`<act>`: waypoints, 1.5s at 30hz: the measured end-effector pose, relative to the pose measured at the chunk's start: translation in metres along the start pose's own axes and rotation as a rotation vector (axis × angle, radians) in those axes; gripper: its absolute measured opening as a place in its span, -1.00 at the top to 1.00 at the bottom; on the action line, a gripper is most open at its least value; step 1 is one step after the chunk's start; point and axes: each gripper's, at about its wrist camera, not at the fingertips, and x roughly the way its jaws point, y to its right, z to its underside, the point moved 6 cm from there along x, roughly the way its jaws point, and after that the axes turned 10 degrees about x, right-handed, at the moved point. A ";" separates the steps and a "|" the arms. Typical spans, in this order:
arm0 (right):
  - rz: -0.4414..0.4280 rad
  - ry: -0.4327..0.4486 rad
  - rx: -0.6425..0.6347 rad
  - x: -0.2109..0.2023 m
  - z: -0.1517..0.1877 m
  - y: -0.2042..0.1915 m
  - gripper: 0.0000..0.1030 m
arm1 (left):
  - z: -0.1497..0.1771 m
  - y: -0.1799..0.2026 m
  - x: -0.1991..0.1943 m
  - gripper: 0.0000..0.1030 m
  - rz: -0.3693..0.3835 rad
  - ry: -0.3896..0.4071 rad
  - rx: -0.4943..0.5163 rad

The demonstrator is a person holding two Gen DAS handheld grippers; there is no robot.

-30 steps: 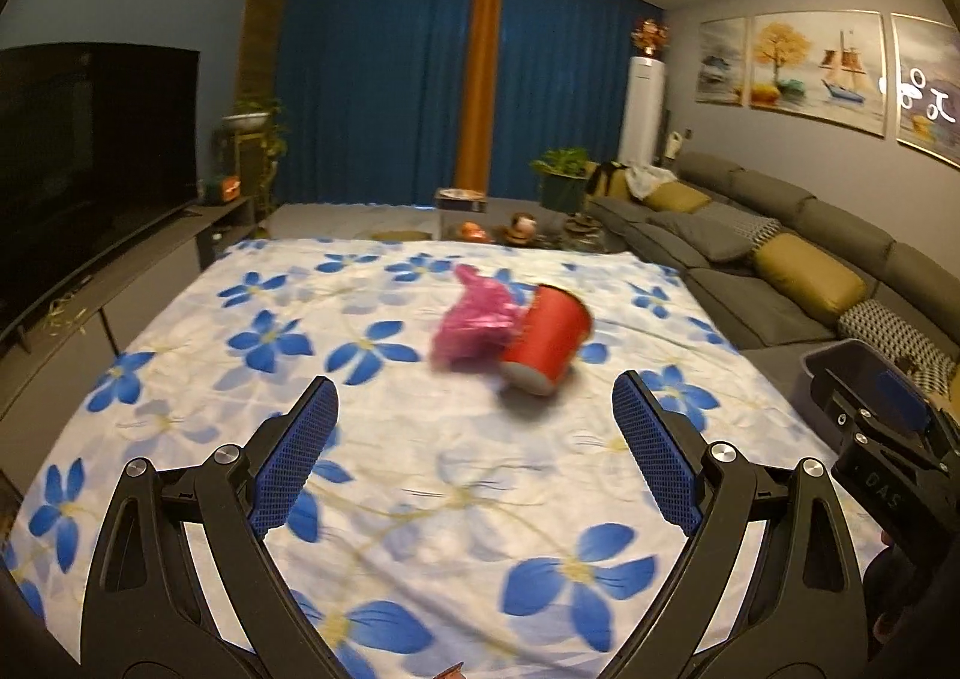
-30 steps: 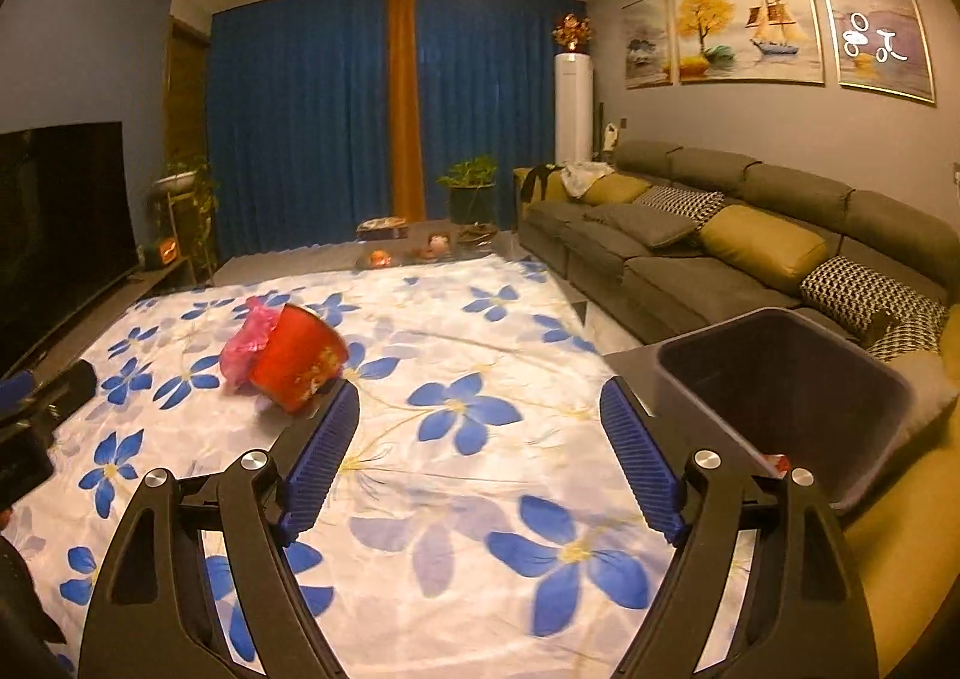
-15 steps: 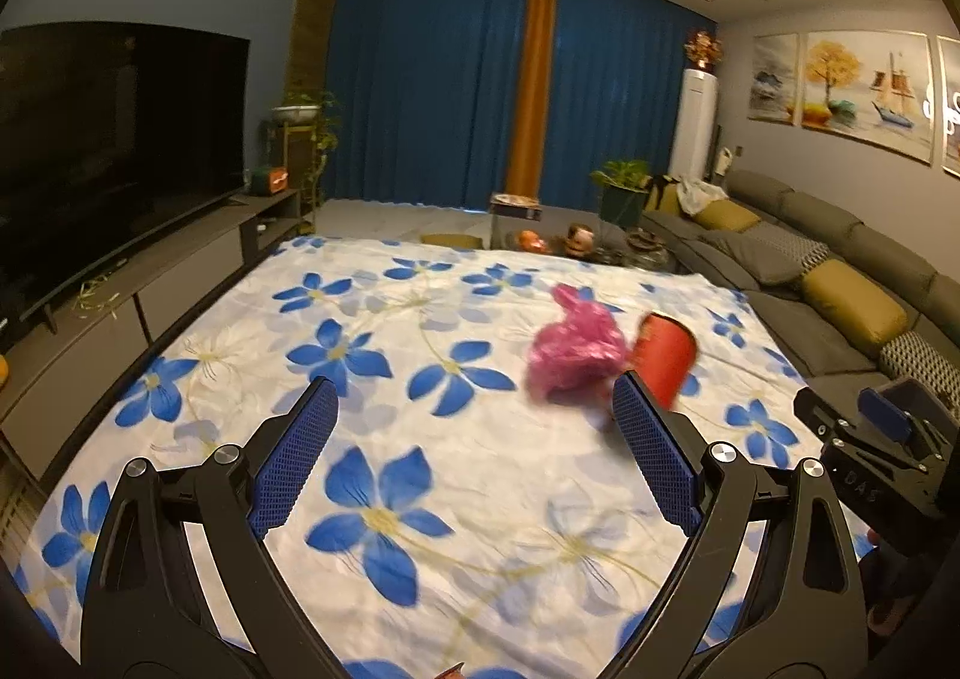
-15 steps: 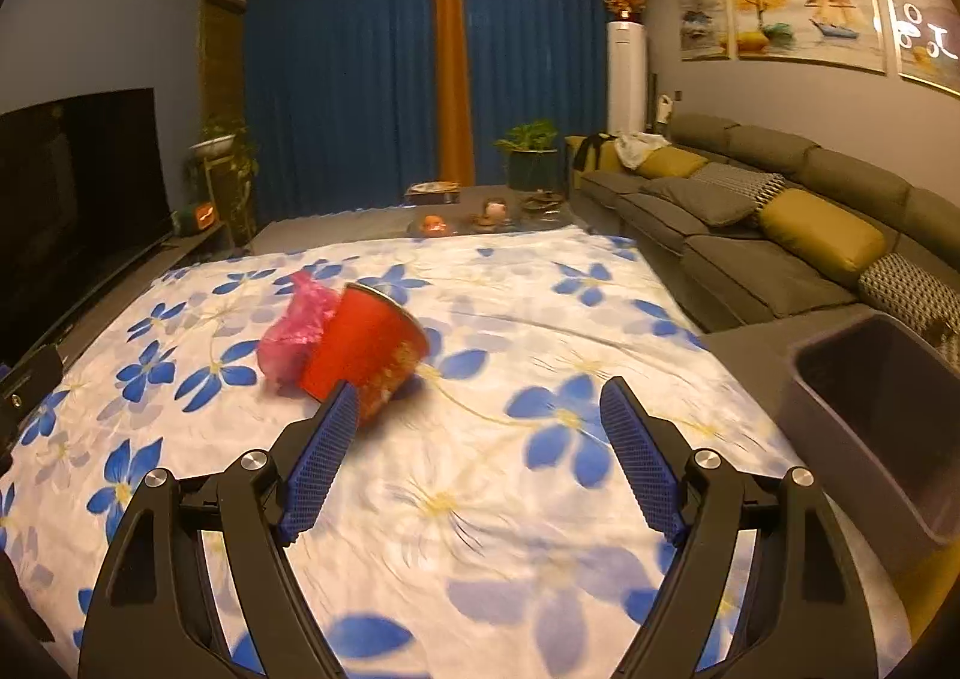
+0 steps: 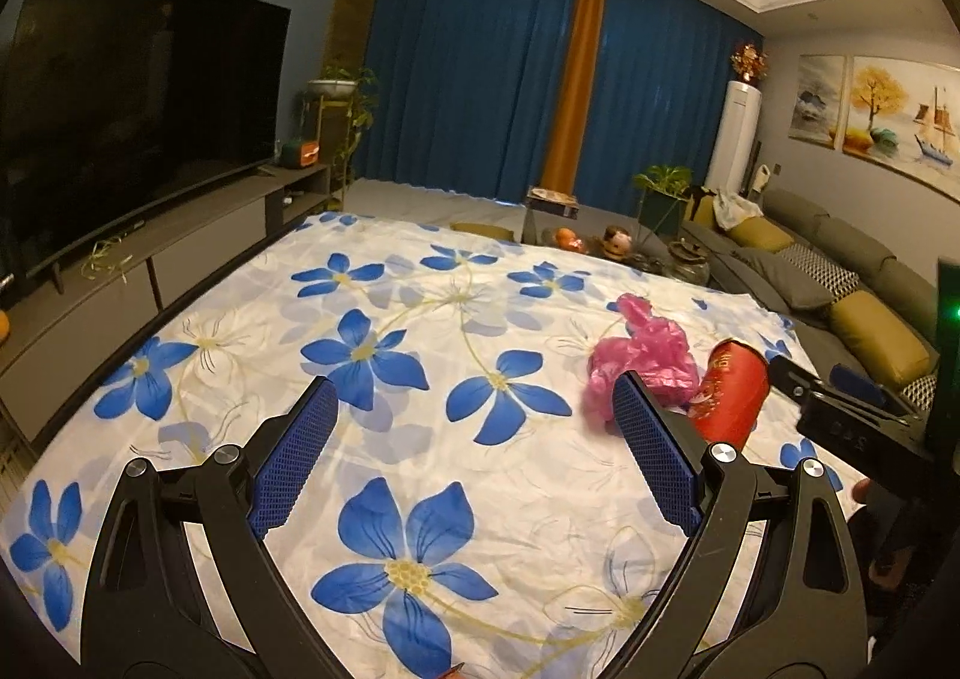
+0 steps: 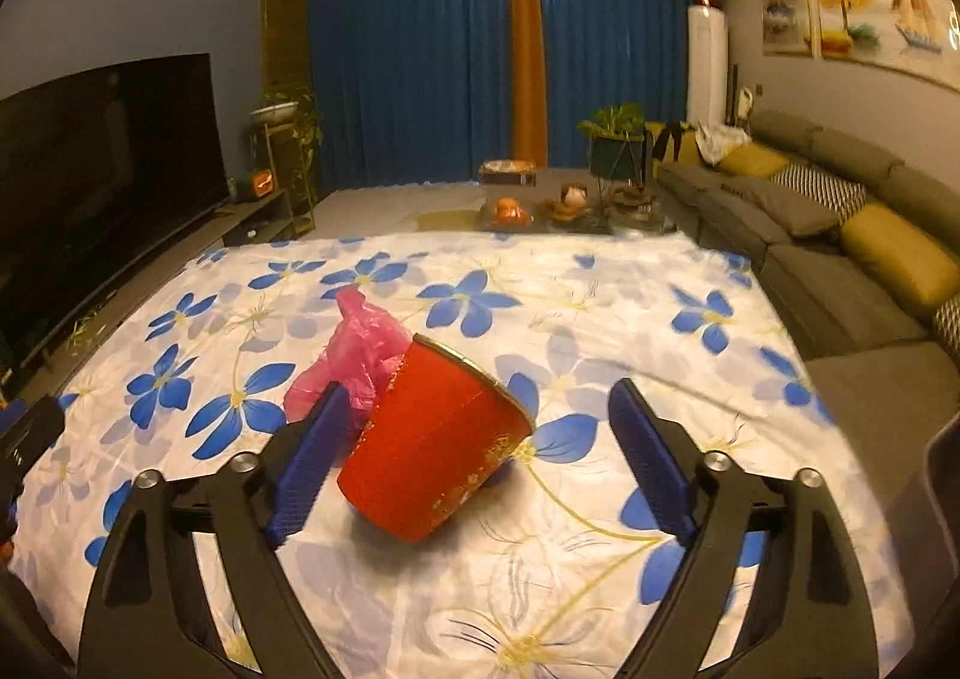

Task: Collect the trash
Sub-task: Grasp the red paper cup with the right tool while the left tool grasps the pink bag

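A red paper cup [image 6: 435, 448] lies on its side on the flowered cloth [image 6: 600, 319], with a crumpled pink plastic bag [image 6: 354, 355] just behind it. My right gripper [image 6: 474, 457] is open, and the cup lies between its fingers, nearer the left one. In the left wrist view the cup [image 5: 735, 397] and the bag [image 5: 645, 358] lie to the right, beyond my right fingertip. My left gripper [image 5: 474, 454] is open and empty over bare cloth [image 5: 360, 379].
A dark bin's rim [image 6: 942, 475] shows at the right edge. A grey sofa [image 6: 840, 235] runs along the right side. A TV on a low cabinet [image 5: 120, 138] stands on the left. A low table with small items [image 6: 558, 211] is beyond the cloth.
My right gripper swung left and closed in on the cup, which now lies between its fingers. My left gripper swung left, so cup and bag slid to its right.
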 end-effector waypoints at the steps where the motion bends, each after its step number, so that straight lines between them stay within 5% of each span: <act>1: 0.007 -0.011 0.015 0.006 0.002 0.000 -0.67 | 0.001 -0.001 0.001 -0.77 -0.003 -0.001 -0.001; 12: 0.051 -0.119 0.136 0.042 0.014 -0.002 -0.69 | 0.006 -0.010 0.004 -0.77 0.016 -0.004 -0.038; 18: 0.069 -0.164 0.142 0.056 0.022 -0.005 -0.43 | 0.008 -0.010 0.005 -0.77 0.026 -0.004 -0.045; 30: 0.087 -0.174 0.126 0.064 0.026 -0.002 -0.40 | 0.010 -0.007 0.008 -0.77 0.026 -0.016 -0.034; 37: 0.077 -0.153 0.115 0.056 0.026 0.003 -0.15 | 0.013 -0.003 0.012 -0.77 0.034 -0.028 -0.021; 45: 0.054 -0.108 0.151 0.033 0.022 0.024 -0.13 | 0.006 0.018 0.012 -0.77 0.067 -0.022 0.016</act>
